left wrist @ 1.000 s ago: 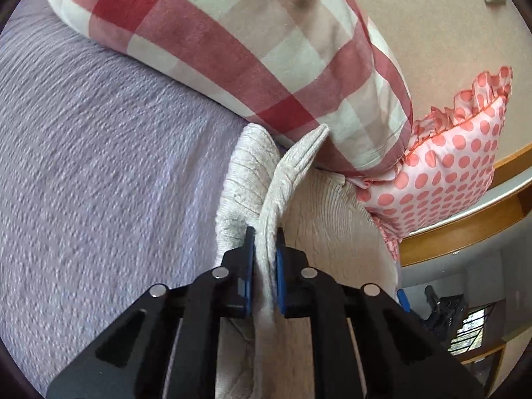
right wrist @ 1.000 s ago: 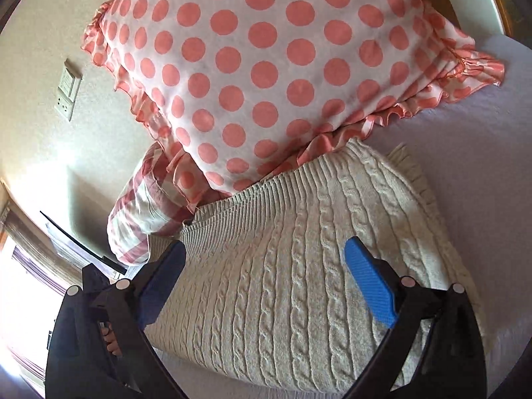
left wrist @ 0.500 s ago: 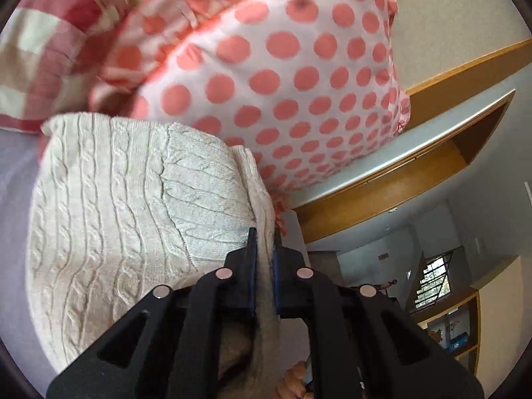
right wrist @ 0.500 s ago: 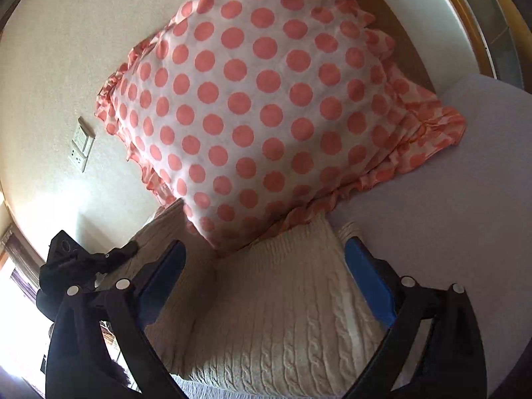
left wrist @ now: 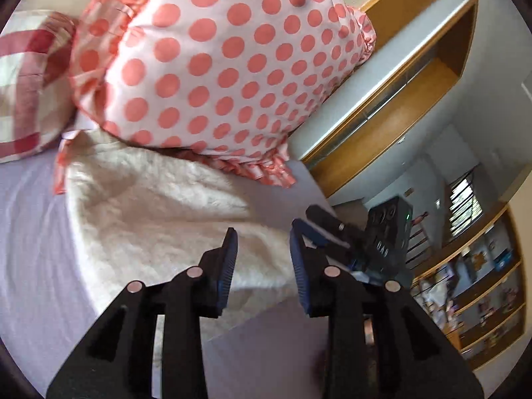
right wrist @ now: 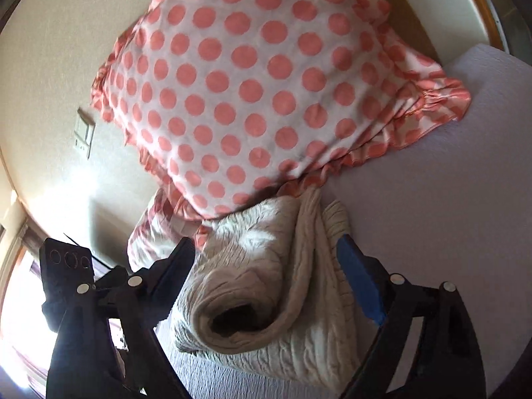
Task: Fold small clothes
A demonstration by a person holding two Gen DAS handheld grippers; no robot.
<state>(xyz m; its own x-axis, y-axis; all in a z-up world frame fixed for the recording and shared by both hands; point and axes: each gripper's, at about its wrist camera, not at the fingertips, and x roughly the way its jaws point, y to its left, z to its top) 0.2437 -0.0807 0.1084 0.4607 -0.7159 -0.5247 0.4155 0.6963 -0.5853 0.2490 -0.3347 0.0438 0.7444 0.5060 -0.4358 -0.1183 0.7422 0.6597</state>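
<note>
The cream cable-knit sweater [right wrist: 266,286] lies folded on the pale lilac bedspread [right wrist: 439,199], its far edge tucked out of sight under the white pillow with coral polka dots [right wrist: 252,83]. A rolled cuff or hem gapes darkly toward me; which, I cannot tell. The left gripper [left wrist: 262,259] stands part open over the sweater's near edge, holding nothing. The right gripper [right wrist: 266,262] is spread wide astride the bundle, gripping nothing. A red-checked pillow [left wrist: 23,86] is cut off at the frame's edge
</note>
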